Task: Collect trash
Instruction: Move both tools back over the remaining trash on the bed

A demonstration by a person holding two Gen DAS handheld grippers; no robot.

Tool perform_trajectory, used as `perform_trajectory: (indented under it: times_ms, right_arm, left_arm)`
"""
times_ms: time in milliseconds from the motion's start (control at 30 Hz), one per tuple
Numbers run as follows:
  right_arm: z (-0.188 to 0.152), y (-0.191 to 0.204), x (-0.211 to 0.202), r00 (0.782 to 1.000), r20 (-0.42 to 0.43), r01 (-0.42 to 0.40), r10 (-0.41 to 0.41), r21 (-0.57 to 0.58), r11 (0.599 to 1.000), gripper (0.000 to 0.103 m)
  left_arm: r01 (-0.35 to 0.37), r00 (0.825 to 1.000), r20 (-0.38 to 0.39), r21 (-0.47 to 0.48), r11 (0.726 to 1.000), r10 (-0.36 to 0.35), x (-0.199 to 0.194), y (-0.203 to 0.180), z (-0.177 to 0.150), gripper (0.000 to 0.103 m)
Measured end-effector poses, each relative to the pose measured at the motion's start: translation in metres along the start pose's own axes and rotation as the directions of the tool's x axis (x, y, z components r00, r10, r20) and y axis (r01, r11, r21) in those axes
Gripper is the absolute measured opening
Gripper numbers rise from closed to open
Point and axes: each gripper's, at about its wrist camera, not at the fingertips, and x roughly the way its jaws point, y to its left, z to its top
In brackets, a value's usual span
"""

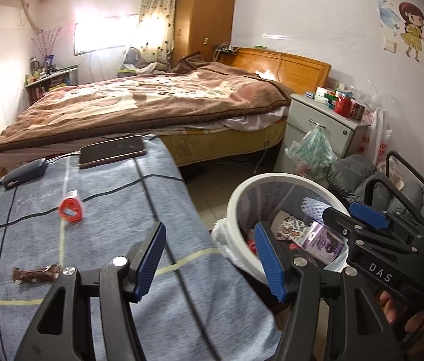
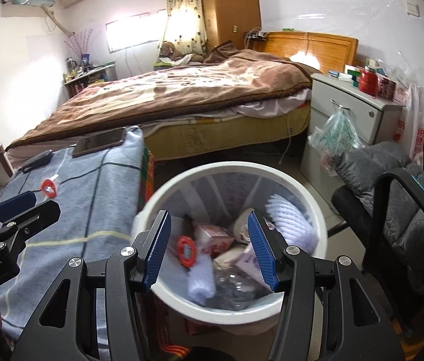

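Observation:
A white trash bin (image 2: 311,207) lined with a clear bag stands on the floor beside a table covered in a blue-grey cloth (image 1: 106,210); it also shows in the left wrist view (image 1: 236,210). My right gripper (image 2: 212,249) is open and empty above the bin's mouth; a red round wrapper (image 2: 186,251) lies inside among cartons and paper. On the cloth lie a red round wrapper (image 1: 71,209) and a brown candy wrapper (image 1: 36,274). My left gripper (image 1: 210,261) is open and empty over the table's right edge.
A phone (image 1: 112,151) and a dark mouse-like device (image 1: 25,172) lie at the table's far end. A bed (image 1: 139,102) stands behind, a nightstand (image 1: 317,126) with jars and a hanging bag to the right, and a grey padded chair (image 2: 392,198) beside the bin.

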Motion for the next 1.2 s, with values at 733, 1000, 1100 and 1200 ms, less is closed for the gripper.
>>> perform_trajectory:
  times_ms: [733,1000,1100,1200]
  right_arm:
    - [-0.001,0.087,0.006,0.991,-0.004,-0.131,0.131,-0.109,0.985,0.055]
    - [-0.004,0.118,0.014,0.985,-0.035,-0.170,0.167,-0.146,0.974,0.055]
    - [-0.005,0.128,0.015,0.984,-0.040,-0.177,0.173,-0.166,0.970,0.055]
    - [-0.004,0.134,0.019,0.983,-0.048,-0.181,0.176,-0.166,0.969,0.055]
  left_arm:
    - [-0.145,0.989,0.011,-0.081,0.986,0.146,-0.046,0.118,-0.035,0.066]
    - [-0.190,0.981,-0.050,-0.099,0.977,0.186,-0.049,0.165,-0.055,0.067]
    - [-0.215,0.974,-0.089,-0.071,0.974,0.208,-0.044,0.177,-0.064,0.067]
    - [-0.239,0.966,-0.118,-0.061,0.969,0.230,-0.038,0.187,-0.069,0.067]
